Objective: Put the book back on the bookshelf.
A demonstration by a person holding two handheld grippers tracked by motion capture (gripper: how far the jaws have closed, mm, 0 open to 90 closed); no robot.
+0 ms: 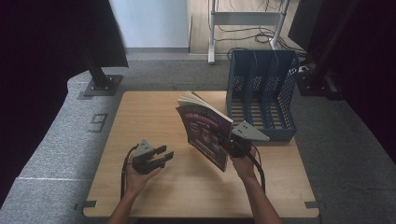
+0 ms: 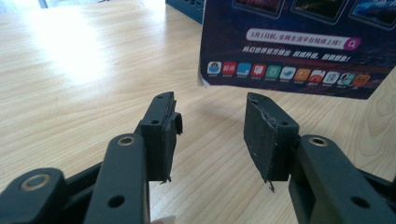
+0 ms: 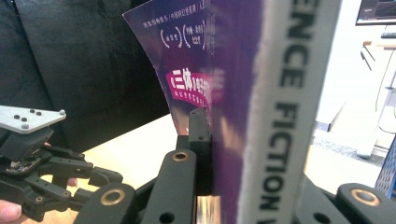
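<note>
1. My right gripper (image 1: 232,143) is clamped on the magazine (image 1: 205,135), holding it upright and tilted above the middle of the table (image 1: 154,186).
2. In the right gripper view the spine (image 3: 280,112) runs straight up between my jaws; its lettering is cut off top and bottom, and the spine hides the far jaw.
3. My left gripper (image 1: 161,156) hovers low at the table's left, jaws partly apart, with nothing between them.
4. The left gripper view catches the magazine's lower cover (image 2: 299,46), clear of the wood; the small print is too fine to read.
5. The blue file rack (image 1: 261,93) stands at the far right corner, just behind the magazine.
</note>
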